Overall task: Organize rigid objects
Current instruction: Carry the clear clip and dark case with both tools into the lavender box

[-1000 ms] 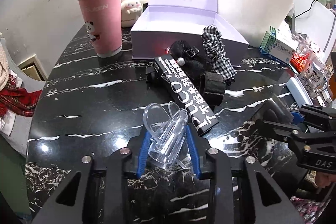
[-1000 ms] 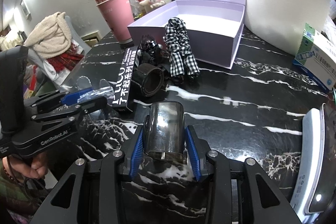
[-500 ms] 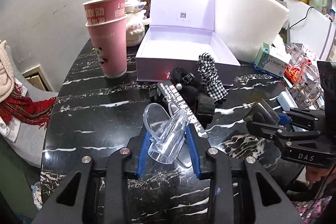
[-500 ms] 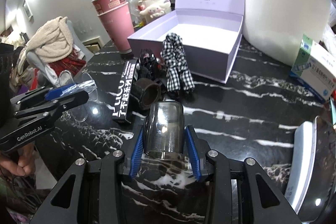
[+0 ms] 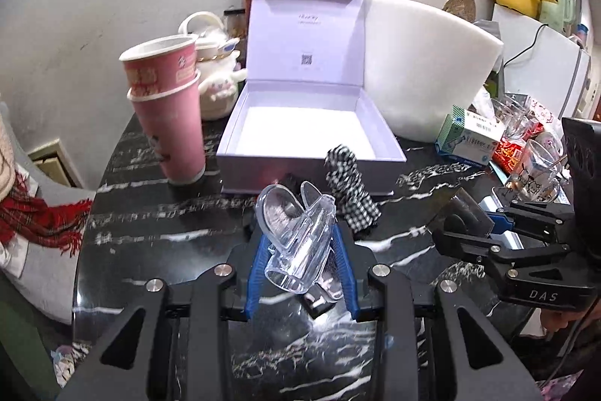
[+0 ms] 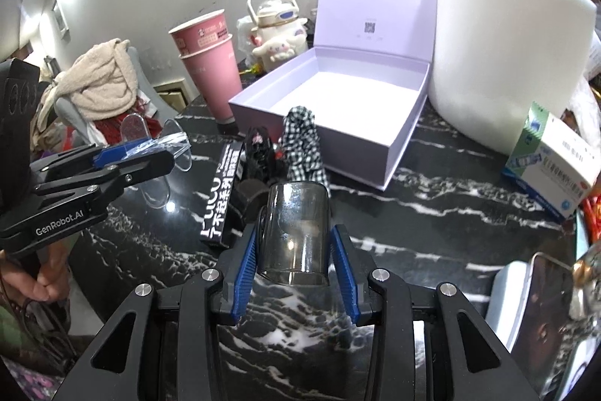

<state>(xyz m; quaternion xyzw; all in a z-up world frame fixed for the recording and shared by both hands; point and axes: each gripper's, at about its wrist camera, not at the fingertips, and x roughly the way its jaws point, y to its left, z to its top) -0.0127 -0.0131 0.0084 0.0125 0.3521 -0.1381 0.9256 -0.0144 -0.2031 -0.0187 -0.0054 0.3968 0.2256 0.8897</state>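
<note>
Left wrist view: left gripper [image 5: 298, 250] at lower centre, blue pads [image 5: 256, 264] clamped on a clear plastic piece [image 5: 296, 243] held tilted above the black marble table [image 5: 150, 228]. Open lilac box [image 5: 311, 138] at centre, lid upright, white interior bare. Checked cloth bundle [image 5: 351, 183] just in front of the box's near wall. Stacked pink paper cups [image 5: 169, 108] at left. Right gripper [image 5: 484, 232] at right edge.

Right wrist view: right gripper [image 6: 295, 247] at lower centre, closed on a smoky dark tumbler [image 6: 296, 232] held upright. Long black printed carton [image 6: 221, 190] lying at centre left. Lilac box [image 6: 375, 145] in upper centre. Green-and-white carton [image 6: 556, 168] at right. Left gripper [image 6: 142, 156] at left, clear piece in its grip.
</note>
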